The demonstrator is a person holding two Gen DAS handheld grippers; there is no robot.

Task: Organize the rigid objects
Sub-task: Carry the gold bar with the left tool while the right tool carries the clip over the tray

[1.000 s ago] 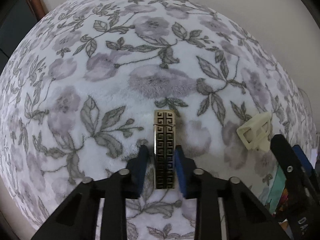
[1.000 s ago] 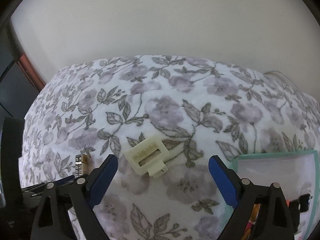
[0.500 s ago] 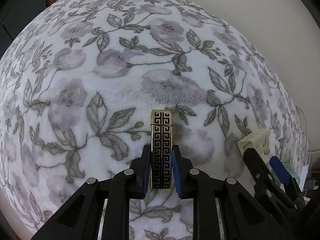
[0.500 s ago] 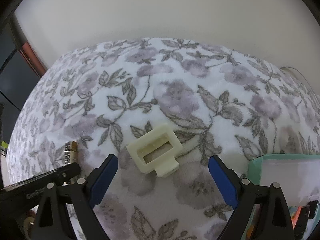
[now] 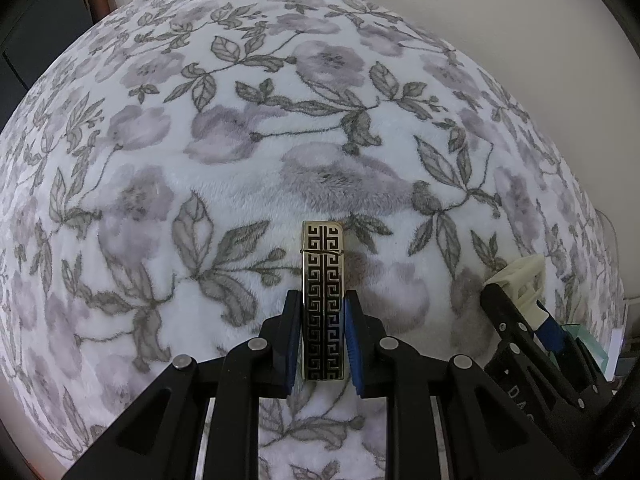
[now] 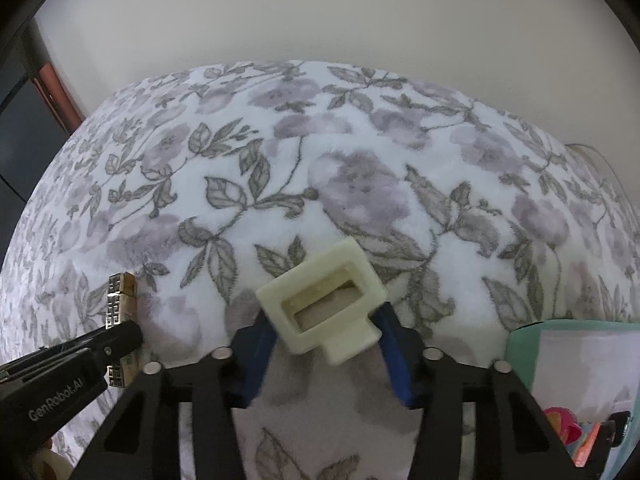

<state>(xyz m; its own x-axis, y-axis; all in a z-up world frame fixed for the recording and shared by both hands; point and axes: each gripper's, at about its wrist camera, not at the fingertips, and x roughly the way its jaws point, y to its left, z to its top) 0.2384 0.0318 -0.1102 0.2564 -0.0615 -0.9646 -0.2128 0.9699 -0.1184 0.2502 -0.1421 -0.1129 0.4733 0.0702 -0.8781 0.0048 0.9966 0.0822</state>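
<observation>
A: Lying flat on the floral blanket (image 5: 248,168), a gold bar with a black key pattern (image 5: 322,300) is seen at about six o'clock of the left wrist view. How is it held?

B: It is clamped by the left gripper (image 5: 322,340); both blue pads (image 5: 351,332) are pressed against its long sides, and its far end points toward twelve o'clock.

A: And the cream plastic frame (image 6: 325,307)?

B: It is found near the centre of the right wrist view, on the blanket. The right gripper (image 6: 325,344) is set around its near part, and its jaws are closing. The pads are seen at its two sides; whether they already press cannot be told.

A: What is placed at the edges?

B: A mint-green box (image 6: 568,352) is seen at four o'clock of the right view, with colourful items inside. The bar and the left gripper are seen there at eight o'clock.
</observation>
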